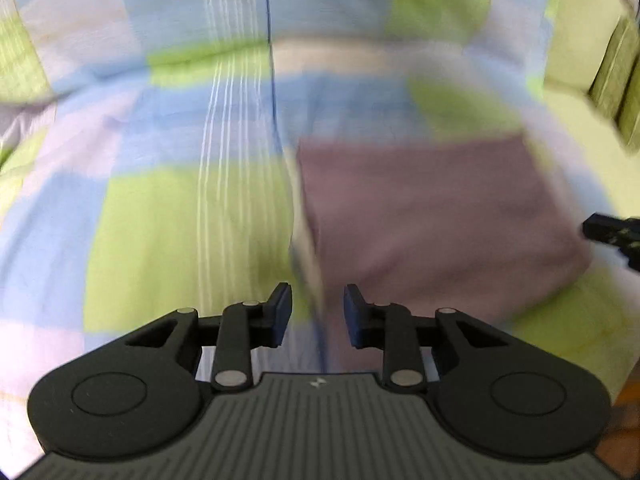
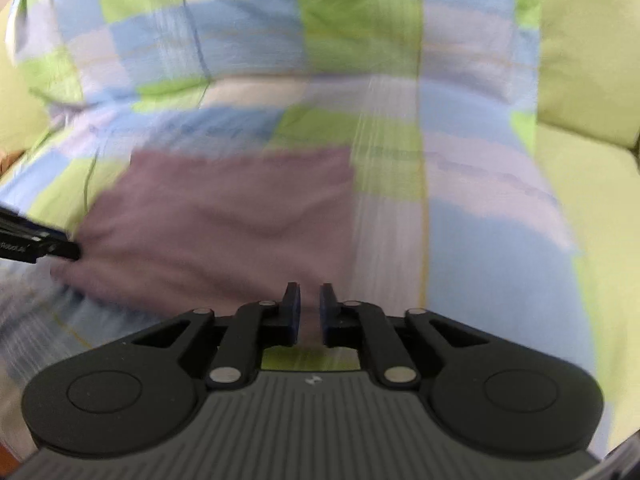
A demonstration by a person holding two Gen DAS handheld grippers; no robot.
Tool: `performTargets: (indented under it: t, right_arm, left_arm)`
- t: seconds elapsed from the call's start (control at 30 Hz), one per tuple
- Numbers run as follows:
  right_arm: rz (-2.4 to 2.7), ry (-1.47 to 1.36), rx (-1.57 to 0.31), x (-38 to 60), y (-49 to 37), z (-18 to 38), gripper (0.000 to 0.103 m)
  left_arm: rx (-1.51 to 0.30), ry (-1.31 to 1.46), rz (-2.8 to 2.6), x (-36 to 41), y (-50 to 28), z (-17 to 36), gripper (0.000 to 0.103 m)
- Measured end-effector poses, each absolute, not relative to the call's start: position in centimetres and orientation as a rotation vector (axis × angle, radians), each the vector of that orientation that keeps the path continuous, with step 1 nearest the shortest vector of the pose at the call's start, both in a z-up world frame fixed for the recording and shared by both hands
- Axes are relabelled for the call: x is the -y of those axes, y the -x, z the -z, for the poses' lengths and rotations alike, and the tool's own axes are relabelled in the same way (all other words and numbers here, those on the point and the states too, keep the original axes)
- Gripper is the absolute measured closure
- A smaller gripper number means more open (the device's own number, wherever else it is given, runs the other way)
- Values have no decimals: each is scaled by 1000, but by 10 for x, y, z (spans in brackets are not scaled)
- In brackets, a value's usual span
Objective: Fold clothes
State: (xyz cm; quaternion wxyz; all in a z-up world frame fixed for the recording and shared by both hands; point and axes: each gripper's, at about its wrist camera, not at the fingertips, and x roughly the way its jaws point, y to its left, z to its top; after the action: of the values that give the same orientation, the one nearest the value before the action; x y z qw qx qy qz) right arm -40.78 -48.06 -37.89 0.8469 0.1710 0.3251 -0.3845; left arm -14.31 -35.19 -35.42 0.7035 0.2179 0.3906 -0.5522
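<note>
Lying folded into a mauve rectangle (image 1: pixel 436 224) on a checked blue, green and lilac bedspread (image 1: pixel 160 220), the garment sits between the two tools, the left claw (image 1: pixel 317 316) parted and empty, the right claw (image 2: pixel 309 314) narrowly parted, gripping nothing.

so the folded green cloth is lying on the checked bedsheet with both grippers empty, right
Not quite: the folded cloth is mauve, not green, as the left wrist view shows. It does lie on the checked bedsheet, and the left gripper and right gripper hold nothing.
</note>
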Motion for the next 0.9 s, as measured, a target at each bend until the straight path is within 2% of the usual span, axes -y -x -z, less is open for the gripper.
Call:
performTargets:
  t: [0.03, 0.17, 0.23, 0.3, 0.37, 0.4, 0.43, 0.5, 0.53, 0.7, 0.8, 0.9]
  right_arm:
    - [802, -362, -650, 489, 405, 373, 86]
    - [737, -357, -596, 526, 385, 371, 86]
    - [693, -339, -614, 541, 376, 378, 96]
    - [646, -323, -670, 567, 358, 400, 96]
    - [654, -338, -702, 582, 353, 416, 102]
    - [677, -356, -697, 590, 354, 422, 103]
    - [701, -375, -682, 595, 357, 424, 103]
    - [785, -386, -668, 598, 363, 419, 103]
    - [818, -388, -665, 597, 366, 415, 92]
    - [798, -473, -551, 559, 387, 383, 91]
    - [706, -465, -587, 514, 387, 377, 92]
    - [681, -465, -659, 488, 386, 395, 92]
  left_arm:
    - [-855, -467, 1264, 364, 144, 350, 61]
    - [-856, -439, 1354, 417, 140, 365, 61]
    - [-886, -484, 1323, 441, 134, 393, 61]
    - [-901, -488, 1293, 444, 123, 408, 61]
    - [-913, -458, 1271, 443, 110, 418, 69]
    - [-922, -442, 1241, 440, 102, 416, 81]
    - [-915, -438, 1212, 436, 97, 413, 83]
    - [-893, -425, 1150, 425, 89, 402, 83]
    - [-879, -411, 1121, 417, 88, 394, 81]
    - [-917, -358, 1206, 386, 117, 370, 77]
    - [-950, -403, 1245, 367, 153, 380, 70]
    - [-1028, -444, 1121, 362, 151, 414, 70]
